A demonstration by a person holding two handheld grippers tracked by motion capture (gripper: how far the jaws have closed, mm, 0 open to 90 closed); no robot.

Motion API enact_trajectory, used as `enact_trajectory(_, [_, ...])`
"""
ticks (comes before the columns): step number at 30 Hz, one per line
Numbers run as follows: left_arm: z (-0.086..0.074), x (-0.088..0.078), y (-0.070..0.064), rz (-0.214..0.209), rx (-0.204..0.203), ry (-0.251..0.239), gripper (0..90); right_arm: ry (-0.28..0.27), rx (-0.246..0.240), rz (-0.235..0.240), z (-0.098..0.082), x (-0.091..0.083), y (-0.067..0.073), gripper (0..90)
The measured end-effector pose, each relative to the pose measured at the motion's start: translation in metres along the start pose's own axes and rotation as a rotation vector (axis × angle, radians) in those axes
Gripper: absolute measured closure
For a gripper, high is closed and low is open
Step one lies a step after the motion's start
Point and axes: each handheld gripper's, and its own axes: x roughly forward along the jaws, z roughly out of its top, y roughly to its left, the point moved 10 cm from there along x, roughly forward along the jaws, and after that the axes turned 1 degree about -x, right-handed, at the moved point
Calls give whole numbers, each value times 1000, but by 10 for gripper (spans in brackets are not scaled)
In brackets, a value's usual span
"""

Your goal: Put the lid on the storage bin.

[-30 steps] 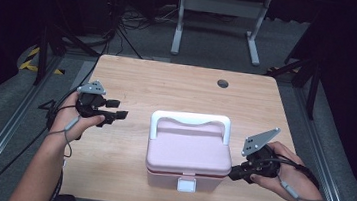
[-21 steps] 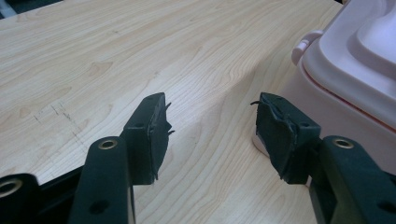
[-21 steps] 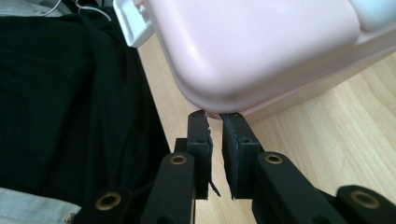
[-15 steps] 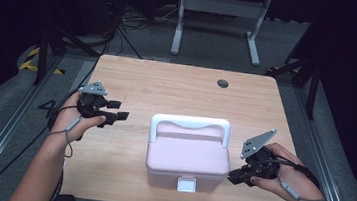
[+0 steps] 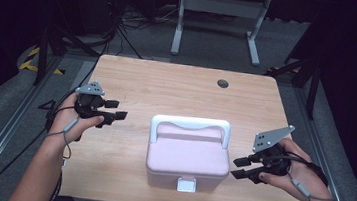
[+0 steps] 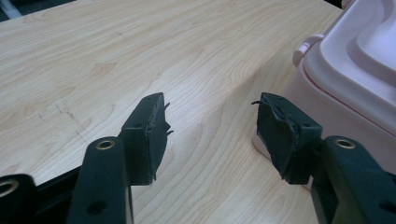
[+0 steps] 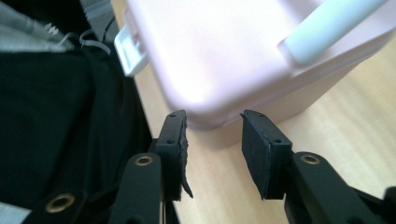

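A pink box (image 5: 188, 157) with a white handle (image 5: 190, 124) and a white latch (image 5: 186, 185) stands shut near the table's front edge. My left gripper (image 5: 119, 110) hovers to its left, open and aimed at the box (image 6: 355, 79), a short way off; its jaws (image 6: 210, 126) hold nothing. My right gripper (image 5: 234, 168) sits close to the box's right front corner. Its jaws have just been opening and stand apart with nothing between them (image 7: 212, 140); the box wall (image 7: 233, 51) lies just beyond the fingertips.
The wooden table (image 5: 168, 84) has a dark round hole (image 5: 223, 83) at its far right. A white metal frame (image 5: 220, 14) and cables lie on the floor behind. The table's front edge and the person's dark clothing (image 7: 56, 116) are beside the right gripper.
The right gripper's jaws have spread apart beside the box's corner. The left gripper and the box have stayed in place.
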Motion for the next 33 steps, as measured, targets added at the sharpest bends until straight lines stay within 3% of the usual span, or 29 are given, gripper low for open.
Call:
enact_trajectory(2, [-2,-2,1,8,-12,-3,423,-48,24,-18,5,-3,-6,586])
enact_trajectory(7, [-7,-9,6,31,-18,-14,411,-108,38,-48,13,-9,-21,557])
enact_trajectory(11, [-14,-14,11,55,-37,-18,395,-156,50,-100,19,-11,-41,527])
enact_trajectory(14, [-24,-18,18,99,-46,16,375,-184,82,-136,21,-12,-58,526])
enact_trajectory(22, [-38,-23,28,124,-92,11,375,-226,105,-208,22,-8,-94,463])
enact_trajectory(26, [-41,-22,31,123,-92,8,375,-253,141,-255,18,-6,-116,415])
enact_trajectory(33, [-47,-13,37,127,-85,36,374,-220,183,-299,-2,8,-146,398])
